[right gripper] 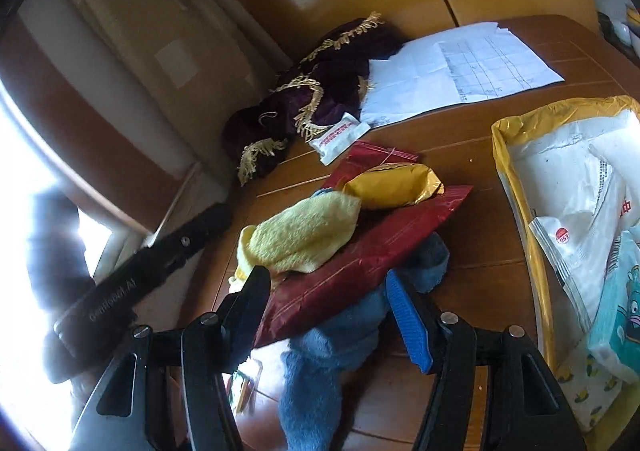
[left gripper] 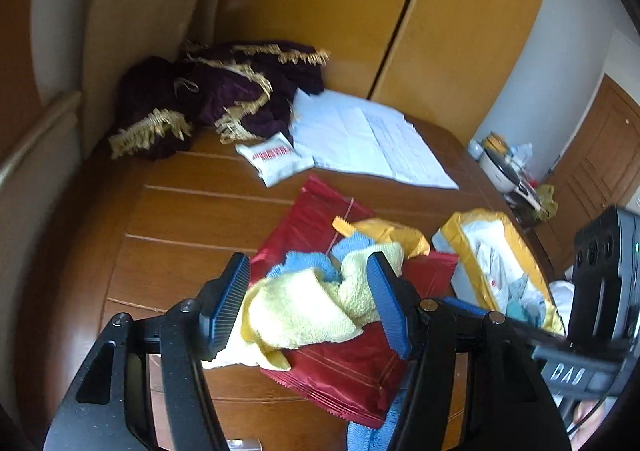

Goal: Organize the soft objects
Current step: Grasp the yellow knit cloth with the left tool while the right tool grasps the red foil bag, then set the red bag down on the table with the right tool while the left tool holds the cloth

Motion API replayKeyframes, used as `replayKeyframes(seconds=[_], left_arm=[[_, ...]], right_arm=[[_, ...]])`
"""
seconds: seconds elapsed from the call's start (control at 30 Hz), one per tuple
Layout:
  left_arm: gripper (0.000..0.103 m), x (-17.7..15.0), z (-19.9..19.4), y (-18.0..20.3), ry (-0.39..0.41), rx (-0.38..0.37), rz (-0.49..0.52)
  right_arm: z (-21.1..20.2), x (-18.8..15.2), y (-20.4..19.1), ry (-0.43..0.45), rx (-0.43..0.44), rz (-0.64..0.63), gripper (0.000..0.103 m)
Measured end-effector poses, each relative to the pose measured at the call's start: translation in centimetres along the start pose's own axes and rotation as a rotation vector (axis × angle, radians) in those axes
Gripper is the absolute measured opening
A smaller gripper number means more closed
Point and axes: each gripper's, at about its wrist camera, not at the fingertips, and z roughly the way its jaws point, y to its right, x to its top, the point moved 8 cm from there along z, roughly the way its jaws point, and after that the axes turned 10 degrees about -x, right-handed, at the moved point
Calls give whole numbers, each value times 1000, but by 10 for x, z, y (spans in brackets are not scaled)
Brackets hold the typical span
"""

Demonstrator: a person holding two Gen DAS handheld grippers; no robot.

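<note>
Both claws hovering, jaws parted and gripping nothing, over a cloth heap on the wooden table (left gripper: pixel 180 219).

Left gripper (left gripper: pixel 308 303) is framing the yellow towel (left gripper: pixel 304 311), lying rumpled on a red foil pouch (left gripper: pixel 348 371); right gripper (right gripper: pixel 328 315) is framing the blue towel (right gripper: pixel 324 367), tucked under that pouch. Both likely light, limp, non-slip: pinch a raised fold, clear of the slick pouch.
</note>
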Motion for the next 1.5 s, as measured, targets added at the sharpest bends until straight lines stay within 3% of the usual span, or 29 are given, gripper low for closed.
replayKeyframes(seconds=[0.07,0.13,0.2,0.3,0.4,0.67,0.93,1.13,1.37,1.43,1.47,1.5], left_arm=[[59,-8,7,0,-46,-24,-16],[59,-10,6,1,-43,-37,-9],[57,-14,6,0,-36,-33,-11],[46,-19,5,-4,-35,-1,2],[39,-27,-5,-2,-26,0,-23],[36,-38,-51,-4,78,-30,-168],[34,-46,-82,26,140,-29,-184],[33,-54,-86,43,120,-33,-240],[33,-56,-83,79,124,-137,-295],[33,-53,-83,87,135,-177,-300],[33,-51,-84,90,148,-185,-296],[33,-52,-86,91,158,-179,-291]], right_arm=[[10,1,3,-23,6,23,63],[18,0,10,-38,2,57,62],[22,-1,8,-42,19,50,53],[22,-1,6,-9,-24,3,39],[19,-6,3,-4,6,7,31],[-27,-29,-13,47,162,-3,18],[-73,-50,-22,113,254,-70,16],[-118,-63,-5,191,318,-130,15],[-139,-55,13,176,359,-161,14],[-141,-53,15,144,359,-165,8],[-146,-51,14,142,367,-178,0],[-151,-50,13,154,371,-190,1]])
